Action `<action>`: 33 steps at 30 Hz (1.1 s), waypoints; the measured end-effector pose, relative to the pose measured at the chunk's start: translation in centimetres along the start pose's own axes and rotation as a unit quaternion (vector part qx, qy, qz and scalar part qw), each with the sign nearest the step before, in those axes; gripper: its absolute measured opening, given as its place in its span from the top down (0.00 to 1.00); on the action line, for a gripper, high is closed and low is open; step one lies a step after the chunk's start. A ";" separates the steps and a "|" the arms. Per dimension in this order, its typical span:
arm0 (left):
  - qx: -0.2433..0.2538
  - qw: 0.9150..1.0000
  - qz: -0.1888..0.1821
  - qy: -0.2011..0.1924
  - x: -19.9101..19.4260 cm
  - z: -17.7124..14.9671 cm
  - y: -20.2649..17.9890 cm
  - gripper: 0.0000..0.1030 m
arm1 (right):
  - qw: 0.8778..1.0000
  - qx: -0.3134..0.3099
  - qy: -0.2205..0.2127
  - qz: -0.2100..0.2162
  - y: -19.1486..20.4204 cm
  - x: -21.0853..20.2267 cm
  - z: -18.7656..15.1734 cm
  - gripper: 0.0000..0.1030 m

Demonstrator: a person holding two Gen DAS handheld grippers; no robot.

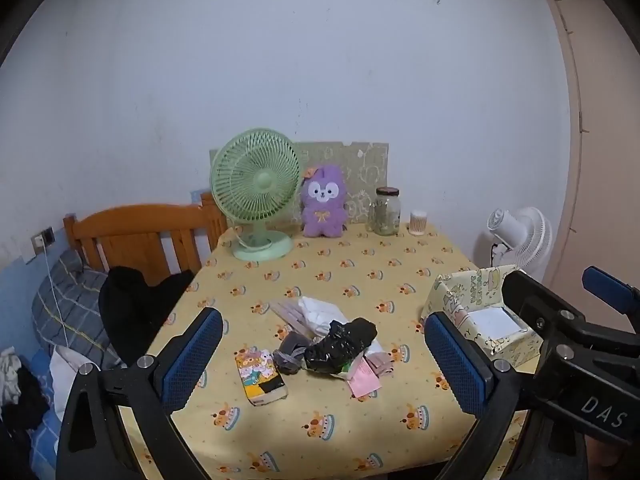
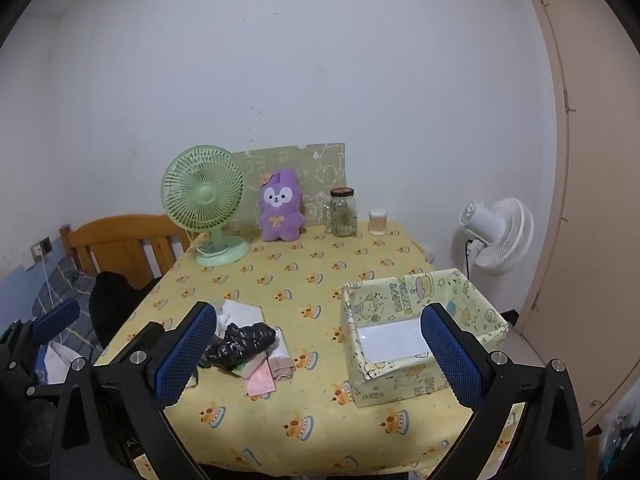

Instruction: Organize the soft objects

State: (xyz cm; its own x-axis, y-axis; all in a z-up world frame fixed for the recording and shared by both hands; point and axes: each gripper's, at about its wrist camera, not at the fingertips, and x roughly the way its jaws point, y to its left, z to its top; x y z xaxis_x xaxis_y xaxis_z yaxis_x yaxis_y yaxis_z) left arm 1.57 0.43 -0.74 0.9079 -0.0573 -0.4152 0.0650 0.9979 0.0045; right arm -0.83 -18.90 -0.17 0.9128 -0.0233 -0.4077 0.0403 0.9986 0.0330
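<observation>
Both grippers hovered over the near edge of the surface [image 2: 320, 420], which wore a yellow cotton cloth printed with small cake motifs.

Left gripper [image 1: 324, 360]: fingers spread wide, blue knurled rubber pads [image 1: 188, 360] facing each other, nothing held. Right gripper [image 2: 320, 356]: same, fingers wide apart and empty.

Soft stuff sat in a loose heap near the front-left of the surface, framed between the left fingers:
- crumpled glossy black plastic bag [image 1: 340, 344] on top
- white folded cloth in clear wrap [image 1: 320, 312] behind it
- small grey knitted sock-like bundle [image 1: 290, 354] touching the bag's left side
- flat pink paper packet [image 1: 364, 380] sticking out at the front right
- rectangular cartoon-print tissue pack [image 1: 262, 376] just beside the heap, left front

Open rectangular cardboard box wrapped in pale yellow cartoon paper [image 2: 424, 336] stood on the right side, well apart from the heap; a white sheet lay flat on its bottom. In the right wrist view the right finger overlapped the box's near right wall.

Along the back edge: round green plastic desk fan [image 2: 204, 200], fluffy purple plush bunny [image 2: 280, 208], clear glass jar with a dark lid [image 2: 343, 213], small cylindrical tub of cotton swabs [image 2: 377, 222].
</observation>
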 end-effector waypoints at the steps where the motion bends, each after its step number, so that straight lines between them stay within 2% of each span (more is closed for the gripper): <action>1: -0.001 1.000 0.000 0.002 0.2 0.0 0.1 0.02 | 1.000 0.000 0.001 -0.003 0.2 0.2 0.0 0.00; 11: 0.013 0.999 0.022 0.020 2.2 0.0 -0.2 0.01 | 1.000 -0.021 0.008 0.004 1.8 1.5 -0.2 0.00; 16: 0.006 1.000 0.017 0.016 2.1 0.1 0.3 0.01 | 0.999 -0.014 0.023 0.018 2.1 2.2 0.1 0.00; 33: 0.000 1.000 -0.001 0.027 4.3 0.7 0.4 0.01 | 0.999 -0.009 0.036 0.013 2.4 4.2 0.5 0.00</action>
State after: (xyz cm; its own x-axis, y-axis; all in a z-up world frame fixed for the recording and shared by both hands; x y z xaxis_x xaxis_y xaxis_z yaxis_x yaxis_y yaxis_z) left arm 5.81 0.57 -1.91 0.8843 -0.0566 -0.4635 0.0658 0.9978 0.0037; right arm 3.30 -16.58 -1.35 0.8821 0.0048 -0.4711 0.0091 0.9996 0.0271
